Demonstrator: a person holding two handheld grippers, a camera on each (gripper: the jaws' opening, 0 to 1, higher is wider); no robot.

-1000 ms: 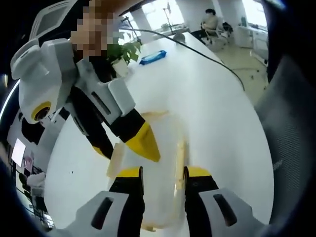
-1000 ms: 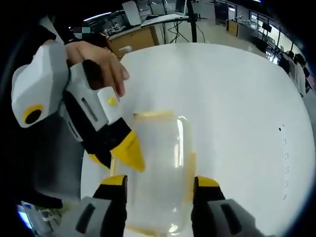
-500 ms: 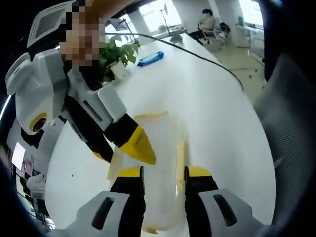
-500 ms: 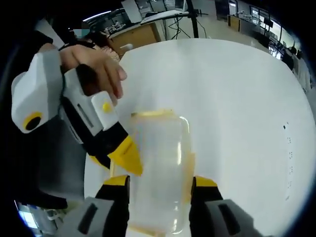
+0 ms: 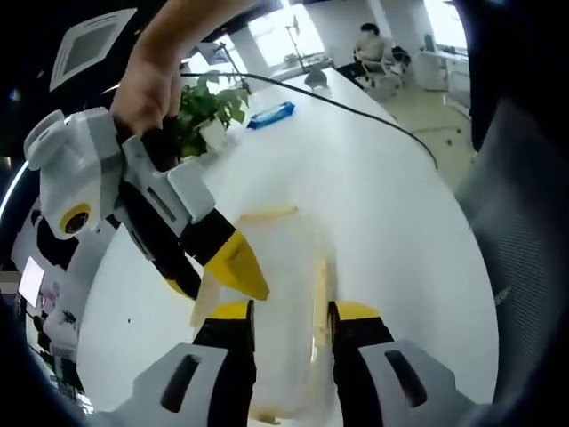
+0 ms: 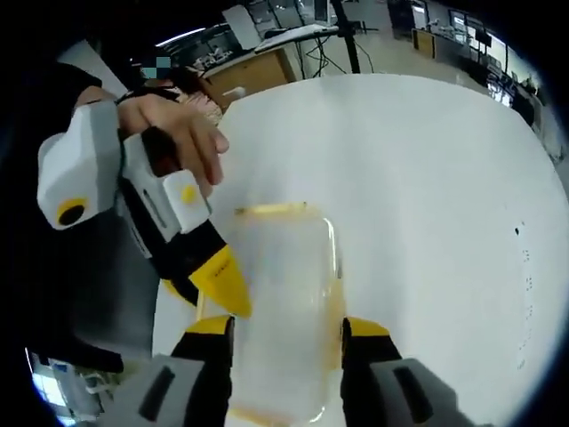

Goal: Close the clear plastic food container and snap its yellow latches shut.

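Observation:
The clear plastic container (image 5: 280, 258) lies lengthwise on the white table (image 5: 382, 205), lid down, with yellow latches (image 5: 321, 289) along its edges. My left gripper (image 5: 291, 311) is open above its near end, right jaw beside a side latch, left jaw over the lid. The right gripper (image 5: 218, 276) reaches in from the left, its yellow tips straddling the opposite long edge. In the right gripper view the container (image 6: 284, 267) runs away from my open right gripper (image 6: 287, 325), a latch (image 6: 336, 298) by the right jaw. The left gripper (image 6: 203, 289), held by a hand (image 6: 178, 133), straddles the left edge.
A potted plant (image 5: 213, 102), a blue pack (image 5: 274, 109) and a black cable (image 5: 373, 102) lie farther along the table. A grey chair back (image 5: 524, 222) stands close at the right. A person sits far off (image 5: 369, 44). Desks (image 6: 258, 62) stand beyond the table's far end.
Both views have shifted a little. My right gripper's jaws stand slightly closer together. The container has stayed in place and the left jaws keep the same gap.

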